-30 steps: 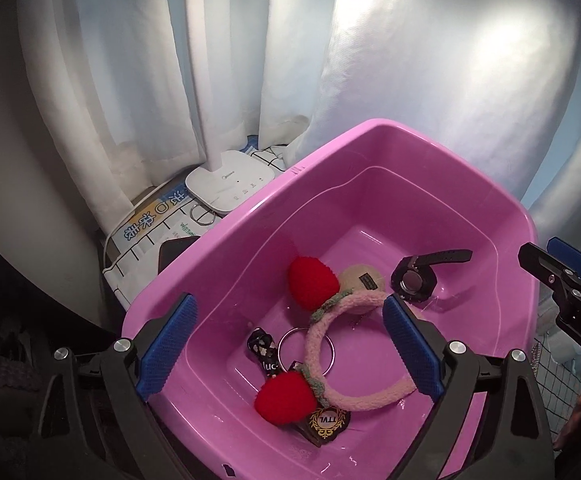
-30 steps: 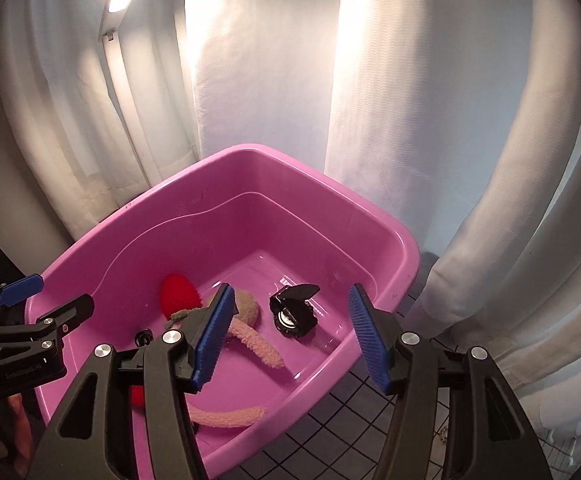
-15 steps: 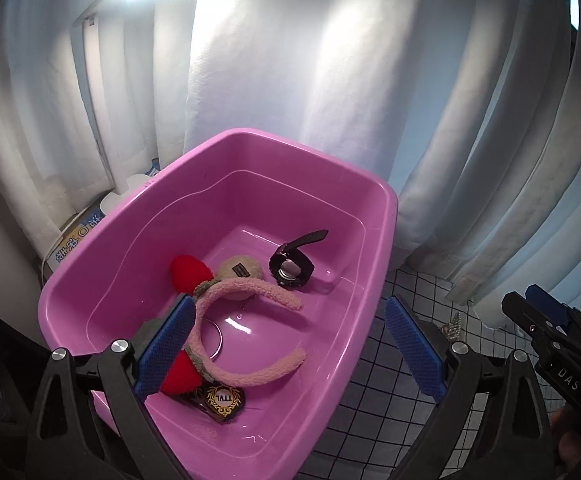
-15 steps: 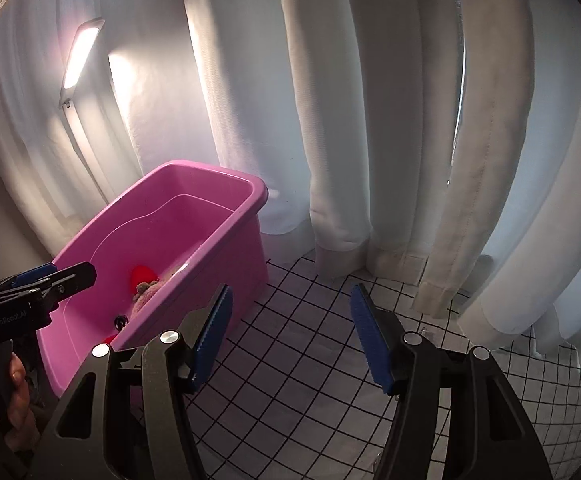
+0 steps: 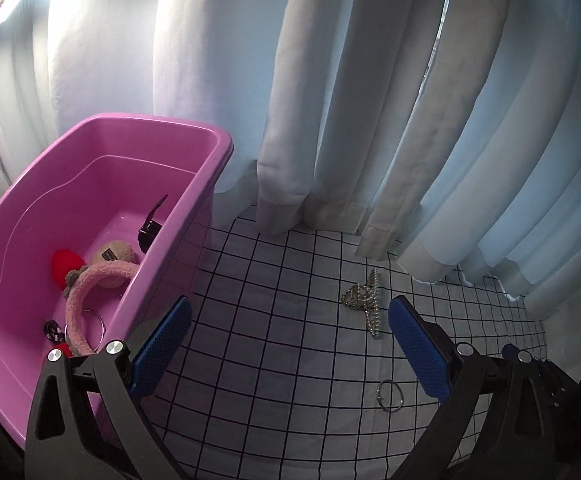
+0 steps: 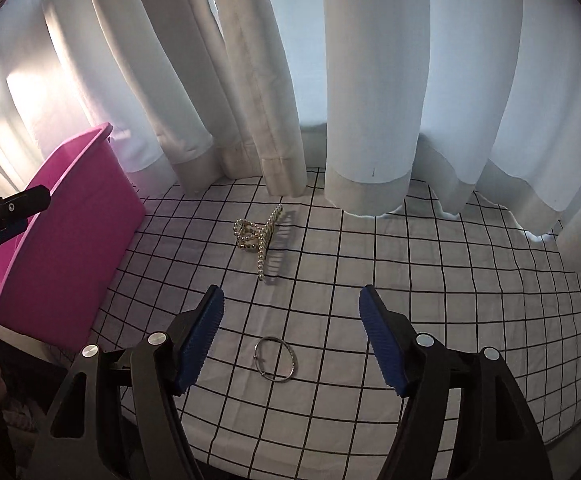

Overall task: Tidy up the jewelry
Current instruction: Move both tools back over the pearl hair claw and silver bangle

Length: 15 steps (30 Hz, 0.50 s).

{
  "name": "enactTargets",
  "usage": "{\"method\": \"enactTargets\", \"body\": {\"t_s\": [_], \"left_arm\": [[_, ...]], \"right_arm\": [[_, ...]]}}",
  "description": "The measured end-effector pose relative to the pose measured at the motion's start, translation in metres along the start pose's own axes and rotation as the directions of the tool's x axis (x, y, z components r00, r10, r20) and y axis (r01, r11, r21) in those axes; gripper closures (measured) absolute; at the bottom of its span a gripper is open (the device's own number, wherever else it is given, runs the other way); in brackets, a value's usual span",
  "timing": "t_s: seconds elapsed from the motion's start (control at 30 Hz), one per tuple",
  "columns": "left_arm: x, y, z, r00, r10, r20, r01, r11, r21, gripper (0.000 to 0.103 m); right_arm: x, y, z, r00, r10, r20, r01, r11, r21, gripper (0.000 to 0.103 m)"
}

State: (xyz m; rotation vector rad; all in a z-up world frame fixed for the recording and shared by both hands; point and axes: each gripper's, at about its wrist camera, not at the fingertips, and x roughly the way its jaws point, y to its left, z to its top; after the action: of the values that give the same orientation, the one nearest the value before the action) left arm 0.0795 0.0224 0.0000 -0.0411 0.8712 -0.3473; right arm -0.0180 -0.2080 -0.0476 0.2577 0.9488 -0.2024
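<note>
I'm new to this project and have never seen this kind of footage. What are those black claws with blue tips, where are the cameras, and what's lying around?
There is no robot here. A person holds a two-finger gripper in each hand, and each carries a wide-angle camera looking along its fingers.

The left wrist view shows the left gripper, its jaws opening, with nothing between them. The right wrist view shows the right gripper, also opening and empty.

Both look down at a checked cloth in front of white curtains. On it lie a pearl hair claw and a metal ring. Beside it stands a pink tub holding a fuzzy pink headband and other small accessories.
</note>
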Motion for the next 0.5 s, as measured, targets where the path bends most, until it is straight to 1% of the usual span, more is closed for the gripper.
{"method": "enactTargets", "body": {"t_s": [0.1,0.23,0.33,0.43,0.5], "left_arm": [[0.020,-0.016,-0.006,1.000,0.007,-0.022,-0.006,0.999,0.048,0.006],[0.048,-0.036,-0.014,0.998,0.030,-0.049,-0.024,0.994,0.108,0.006],[0.074,-0.047,-0.020,0.996,0.030,-0.081,-0.020,0.993,0.114,0.006],[0.103,-0.055,-0.024,0.993,0.017,-0.121,-0.005,0.995,0.096,0.006],[0.122,-0.060,-0.028,0.988,0.020,-0.150,-0.006,0.996,0.094,0.006]], "right_arm": [[0.018,-0.004,-0.021,0.999,0.005,-0.053,-0.005,1.000,0.013,0.036],[0.038,-0.005,-0.044,0.995,0.020,-0.093,-0.018,1.000,0.023,0.036],[0.055,-0.004,-0.056,0.994,0.009,-0.110,-0.006,1.000,0.024,0.036],[0.067,-0.002,-0.064,0.992,0.023,-0.122,-0.016,0.998,0.054,0.036],[0.075,0.001,-0.068,0.992,0.020,-0.128,-0.014,0.999,0.048,0.036]]}}
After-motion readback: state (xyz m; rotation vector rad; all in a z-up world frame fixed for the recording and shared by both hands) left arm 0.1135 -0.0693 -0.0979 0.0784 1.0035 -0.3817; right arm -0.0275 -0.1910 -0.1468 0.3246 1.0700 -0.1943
